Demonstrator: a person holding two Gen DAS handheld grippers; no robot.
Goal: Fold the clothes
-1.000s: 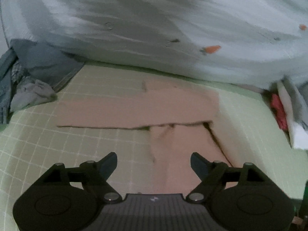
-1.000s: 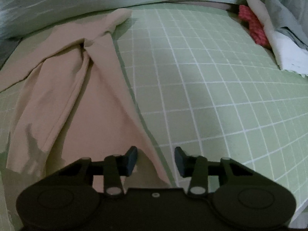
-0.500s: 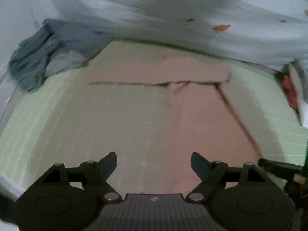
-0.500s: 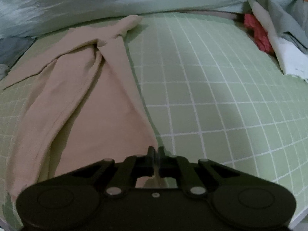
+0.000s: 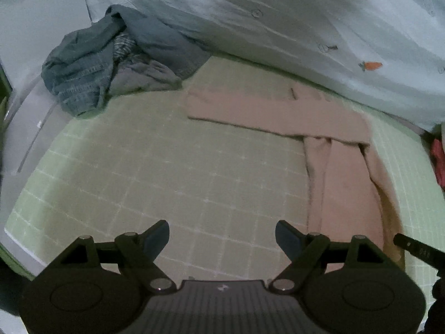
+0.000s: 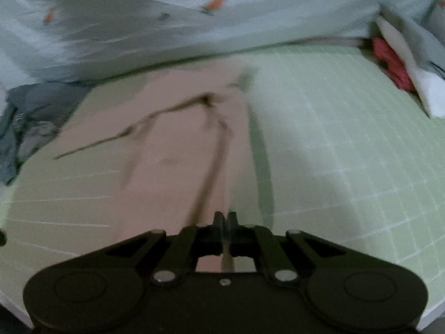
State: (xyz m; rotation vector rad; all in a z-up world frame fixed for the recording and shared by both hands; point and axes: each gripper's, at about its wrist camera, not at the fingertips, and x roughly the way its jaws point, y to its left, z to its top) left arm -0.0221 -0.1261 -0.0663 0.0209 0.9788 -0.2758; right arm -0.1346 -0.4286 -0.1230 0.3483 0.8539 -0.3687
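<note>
In my left wrist view, a heap of grey-blue clothes [image 5: 91,64] sat in the upper left of the frame, against the pale quilt with carrot prints [image 5: 306,22] that ran across the top. My left tongs [image 5: 222,235] stood wide open at the bottom centre, holding nothing, with only the green gridded mat [image 5: 139,172] under and between the fingers. The tan garment [image 5: 342,172] lay to the right of them: one flat band stretched across the middle of the frame below the quilt, and a long panel ran from it down the right side, passing just beside my right-hand finger. At the lower right edge a dark part of my other tool [image 5: 417,250] poked in beside the cloth's near end.

In my right wrist view, the grey-blue heap showed at the left edge. The tan garment ran from the centre of the frame straight down to my right tongs [image 6: 225,220], which were clamped tight on its near edge at the bottom centre; the cloth rose towards them in a long creased ridge. The picture was blurred. To the right lay bare green mat, and in the upper right corner a red item [image 6: 395,66] beside a white one [image 6: 428,94].
</note>
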